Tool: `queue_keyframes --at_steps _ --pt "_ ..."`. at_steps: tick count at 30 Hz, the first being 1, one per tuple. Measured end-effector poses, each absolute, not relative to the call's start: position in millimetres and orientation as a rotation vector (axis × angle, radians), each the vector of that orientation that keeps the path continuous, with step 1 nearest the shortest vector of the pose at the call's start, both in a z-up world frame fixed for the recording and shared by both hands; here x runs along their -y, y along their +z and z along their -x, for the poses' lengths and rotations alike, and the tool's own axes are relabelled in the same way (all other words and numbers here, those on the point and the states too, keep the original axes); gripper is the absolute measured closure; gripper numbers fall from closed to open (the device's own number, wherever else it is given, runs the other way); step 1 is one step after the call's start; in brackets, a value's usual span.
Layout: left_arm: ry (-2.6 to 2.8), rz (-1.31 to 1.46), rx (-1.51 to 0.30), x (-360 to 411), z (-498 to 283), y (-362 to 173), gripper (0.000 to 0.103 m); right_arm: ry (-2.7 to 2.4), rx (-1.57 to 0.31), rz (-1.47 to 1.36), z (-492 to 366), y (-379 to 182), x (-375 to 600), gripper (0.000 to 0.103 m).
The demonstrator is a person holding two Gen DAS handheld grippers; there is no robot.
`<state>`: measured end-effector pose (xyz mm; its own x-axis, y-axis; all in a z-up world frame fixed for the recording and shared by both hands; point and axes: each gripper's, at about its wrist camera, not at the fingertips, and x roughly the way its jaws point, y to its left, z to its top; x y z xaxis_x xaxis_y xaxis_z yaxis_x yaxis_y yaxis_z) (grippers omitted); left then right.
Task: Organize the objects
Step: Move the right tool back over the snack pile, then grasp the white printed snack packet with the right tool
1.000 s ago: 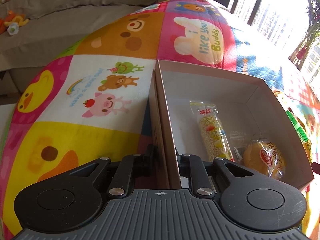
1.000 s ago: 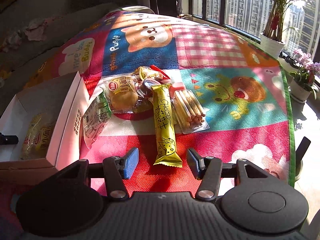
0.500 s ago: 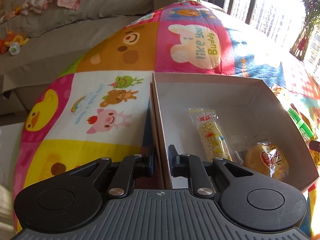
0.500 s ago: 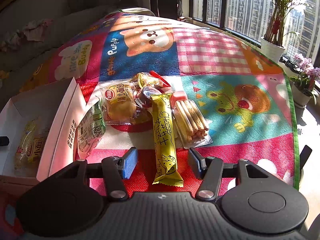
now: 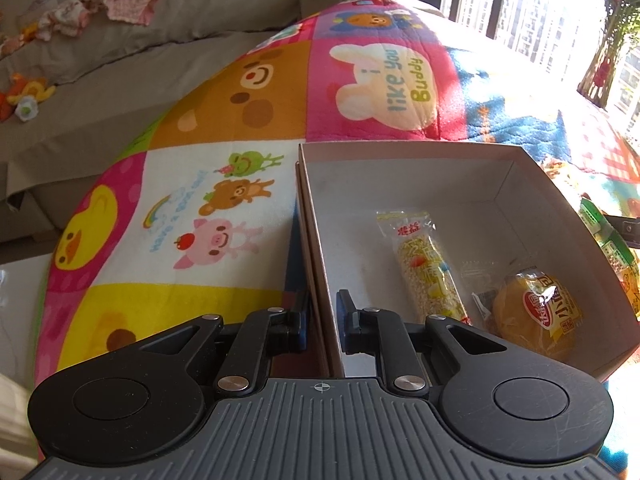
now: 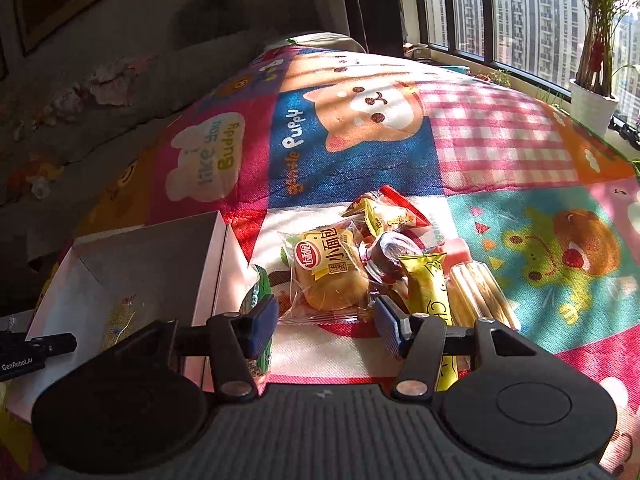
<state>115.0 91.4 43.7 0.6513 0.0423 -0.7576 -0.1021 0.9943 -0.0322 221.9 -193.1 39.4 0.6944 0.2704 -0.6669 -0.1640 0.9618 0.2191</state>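
Box (image 5: pixel 408 184) is taken as landmark; its left wall is straddled by the left gripper (image 5: pixel 322 318), jaws nearly closed on the cardboard, apparently steadying it; two packets are already inside: rice bar (image 5: pixel 428 268), long axis running from near wall to far wall, and bun (image 5: pixel 536 316) beside it at the box's right wall. Rest of pile is still on the mat (image 6: pixel 500 136) right of the box: second bun (image 6: pixel 328 276), cheese stick (image 6: pixel 432 300), biscuit sticks (image 6: pixel 480 296), green pack (image 6: pixel 256 300), others behind. Right gripper (image 6: pixel 326 326) is held with jaws wide open, nothing gripped, lined up on the second bun; bun's long axis runs roughly away from the camera. Task judged roughly a quarter done.
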Motion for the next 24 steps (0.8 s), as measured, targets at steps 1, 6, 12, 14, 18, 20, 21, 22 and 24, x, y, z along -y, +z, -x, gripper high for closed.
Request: queue_keyframes --at_steps 1,6,12,14,18,20,21,22,24 --pt "0.082 0.076 -0.859 -91.3 -114.9 44.2 0.087 0.247 -0.772 -0.185 -223.4 38.0 195.8 0.053" --pt "0.085 0.077 -0.857 -90.5 -114.7 44.3 0.087 0.192 -0.68 -0.189 -212.7 45.8 206.2 0.058" --pt "0.083 0.092 -0.855 -92.5 -113.1 44.6 0.087 0.316 -0.718 -0.157 -210.6 46.2 202.8 0.058" --pt "0.082 0.09 -0.856 -92.4 -112.4 45.1 0.087 0.359 -0.776 -0.19 -218.2 34.0 198.4 0.058" --pt "0.082 0.082 -0.855 -91.3 -112.9 47.4 0.087 0.341 -0.821 -0.277 -219.0 19.6 205.1 0.088" --pt "0.081 0.089 -0.847 -91.2 -114.2 48.7 0.087 0.324 -0.82 -0.297 -207.0 18.8 215.4 0.09" --pt "0.081 0.09 -0.844 -90.4 -114.7 48.9 0.087 0.308 -0.817 -0.284 -199.9 19.3 218.8 0.09" --pt "0.082 0.09 -0.841 -89.7 -115.1 48.3 0.087 0.284 -0.817 -0.261 -188.7 19.8 223.9 0.092" --pt "0.084 0.079 -0.836 -87.3 -114.9 46.8 0.087 0.25 -0.839 -0.233 -168.0 17.8 235.2 0.099"
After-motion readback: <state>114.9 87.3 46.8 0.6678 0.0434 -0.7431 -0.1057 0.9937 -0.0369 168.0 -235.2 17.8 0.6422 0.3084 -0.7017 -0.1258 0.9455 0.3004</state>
